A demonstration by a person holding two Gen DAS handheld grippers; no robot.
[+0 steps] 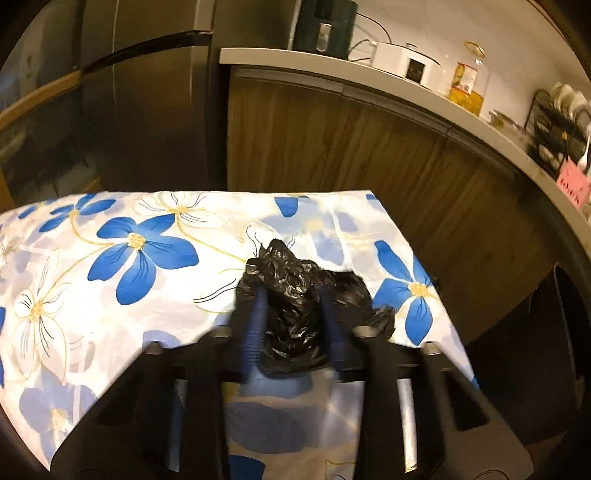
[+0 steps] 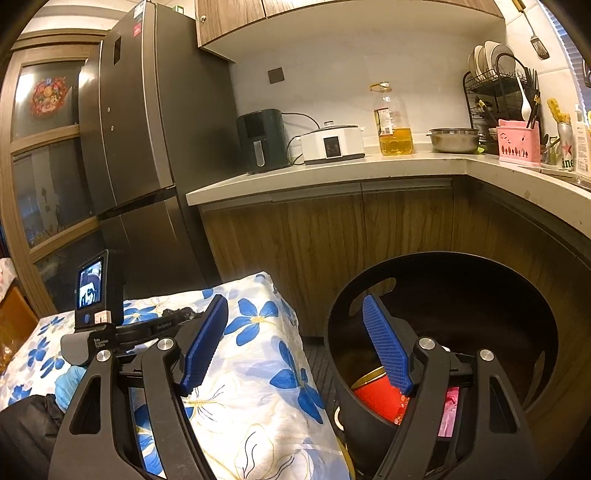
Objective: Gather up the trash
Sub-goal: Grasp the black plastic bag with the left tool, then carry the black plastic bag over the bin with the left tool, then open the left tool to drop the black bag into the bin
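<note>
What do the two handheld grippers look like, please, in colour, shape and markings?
The left gripper and right gripper look alike: black angular plastic linkage frames with silver pivot bolts and blue ribbed finger pads. A small camera screen with printed white lettering below it tops the left one.

dim warm indoor light, heavy fisheye warping, left view motion-blurred.

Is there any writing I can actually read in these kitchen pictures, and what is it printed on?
"ine": the end of a word on the green can with a red star, at the counter's right end; the rest is cut off.
Small white lettering on the left claw's black body: too small to read.
Oil bottle label: blurred, unreadable.
Fridge top stickers: too small to read.
White cooker display panel: nothing legible.
Left wrist view: no readable text.
</note>
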